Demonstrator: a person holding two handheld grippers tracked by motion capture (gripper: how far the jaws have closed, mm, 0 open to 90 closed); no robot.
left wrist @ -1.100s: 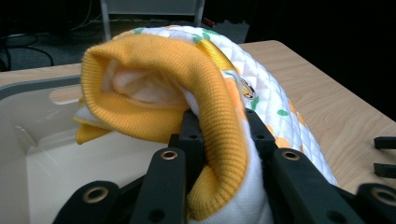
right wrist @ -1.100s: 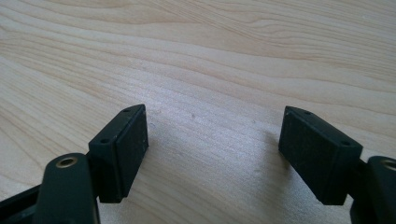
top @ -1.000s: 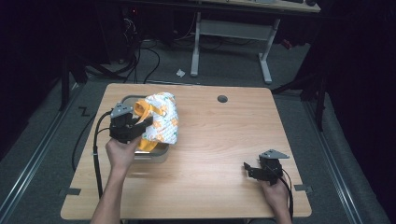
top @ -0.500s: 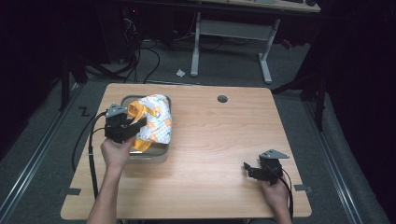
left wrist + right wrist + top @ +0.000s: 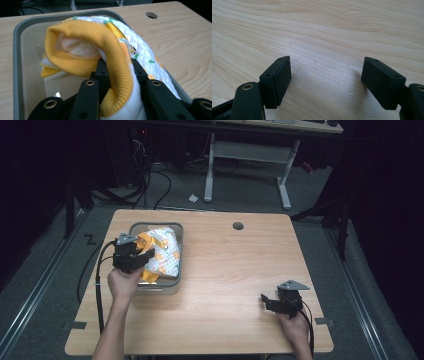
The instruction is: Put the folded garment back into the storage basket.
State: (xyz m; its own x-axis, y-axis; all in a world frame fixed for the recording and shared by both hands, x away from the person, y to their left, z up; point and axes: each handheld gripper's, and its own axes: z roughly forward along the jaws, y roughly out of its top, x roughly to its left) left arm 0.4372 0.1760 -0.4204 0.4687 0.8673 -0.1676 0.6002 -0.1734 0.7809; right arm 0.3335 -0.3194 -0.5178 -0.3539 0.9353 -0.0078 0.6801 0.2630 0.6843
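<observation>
The left hand-held gripper (image 5: 141, 259) is clamped on a bundle of cloth (image 5: 162, 251), its two black jaws pinching the yellow ribbed edge (image 5: 117, 75) with white lining bulging out beside it. In the left gripper view the fabric arches up out of a grey bin (image 5: 17, 50), the quilted white part with orange and green print draped over the bin's far wall and a small metal ring (image 5: 133, 50) showing on it. From the high view, the bin (image 5: 177, 240) sits on the left half of the wooden table (image 5: 240, 285), and the cloth lies partly inside it, partly heaped above the rim. Over on the right, near the table's front edge, the right hand-held gripper (image 5: 272, 301) rests low on the wood, jaws spread wide, nothing between them, just bare grain in the right gripper view (image 5: 325, 75). A round cable hole (image 5: 238, 226) marks the table's far side.
</observation>
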